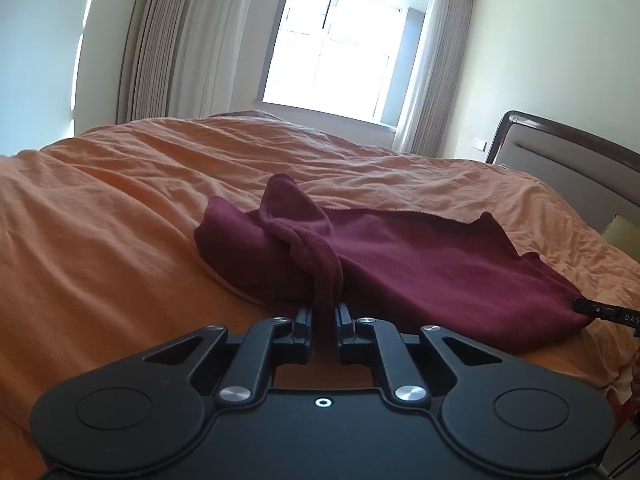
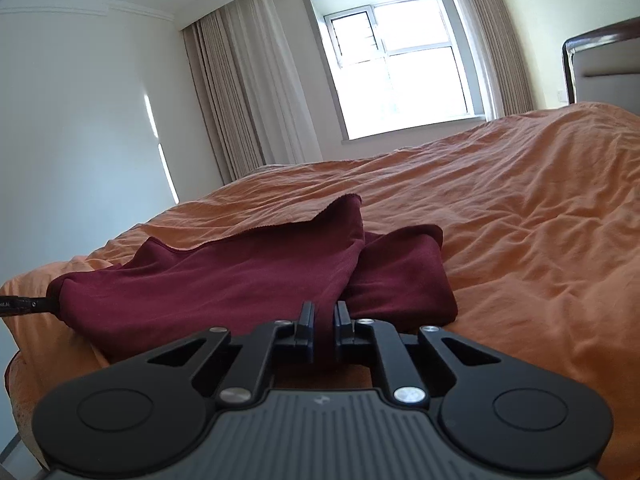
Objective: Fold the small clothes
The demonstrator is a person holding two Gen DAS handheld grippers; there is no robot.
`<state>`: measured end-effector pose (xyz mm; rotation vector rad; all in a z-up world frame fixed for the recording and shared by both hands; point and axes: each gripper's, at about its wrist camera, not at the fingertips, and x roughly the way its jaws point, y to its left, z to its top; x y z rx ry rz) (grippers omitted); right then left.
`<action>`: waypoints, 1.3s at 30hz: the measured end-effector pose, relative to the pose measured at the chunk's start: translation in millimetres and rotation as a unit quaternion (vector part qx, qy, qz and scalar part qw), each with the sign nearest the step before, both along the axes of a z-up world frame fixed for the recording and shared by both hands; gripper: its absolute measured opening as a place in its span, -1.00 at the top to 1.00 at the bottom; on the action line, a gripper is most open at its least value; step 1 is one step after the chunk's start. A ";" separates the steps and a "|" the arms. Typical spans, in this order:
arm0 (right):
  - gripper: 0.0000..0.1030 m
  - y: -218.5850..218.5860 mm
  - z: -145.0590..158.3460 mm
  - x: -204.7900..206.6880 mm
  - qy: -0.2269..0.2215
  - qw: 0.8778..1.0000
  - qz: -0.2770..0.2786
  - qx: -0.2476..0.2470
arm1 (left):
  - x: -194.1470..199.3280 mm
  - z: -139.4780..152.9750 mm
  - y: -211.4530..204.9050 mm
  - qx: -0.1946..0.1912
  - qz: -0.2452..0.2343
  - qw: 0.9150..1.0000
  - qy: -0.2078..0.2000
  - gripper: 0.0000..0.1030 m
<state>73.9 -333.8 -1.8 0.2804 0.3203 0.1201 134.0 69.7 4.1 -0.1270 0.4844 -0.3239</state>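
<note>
A small dark red garment (image 1: 420, 264) lies on the orange bedspread (image 1: 120, 208), partly bunched. My left gripper (image 1: 324, 312) is shut on a rolled hem of the garment at its near left corner. My right gripper (image 2: 324, 312) is shut on the near right corner of the same garment (image 2: 208, 280), which stretches between both grippers. In the left wrist view the tip of the right gripper (image 1: 600, 311) shows at the garment's right end. In the right wrist view the left gripper's tip (image 2: 28, 304) shows at the left end. A folded-under part (image 2: 400, 276) lies to the right.
The wrinkled orange bedspread (image 2: 520, 220) covers the whole bed. A padded headboard (image 1: 568, 164) with a dark wood frame stands at the right. A window (image 1: 332, 52) with beige curtains (image 1: 168, 40) is behind the bed. The bed's near edge drops off at the right (image 1: 624, 380).
</note>
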 end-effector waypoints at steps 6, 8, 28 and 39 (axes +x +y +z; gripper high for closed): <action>0.81 -2.2 -10.8 -3.2 0.015 1.000 -0.011 0.016 | -4.0 18.2 16.9 -0.021 0.007 1.000 0.013 0.83; 0.81 -4.7 -21.3 -2.5 0.027 0.999 -0.014 0.033 | -3.8 8.6 17.1 -0.019 0.009 0.999 0.025 0.83; 0.75 -0.6 -22.8 -27.5 0.023 0.999 -0.032 0.027 | -33.1 -17.5 38.1 -0.062 0.076 0.994 0.058 1.00; -0.89 9.3 -13.2 -40.6 -0.010 0.995 -0.088 -0.052 | -52.5 -21.1 37.5 -0.077 0.116 0.990 0.030 -0.95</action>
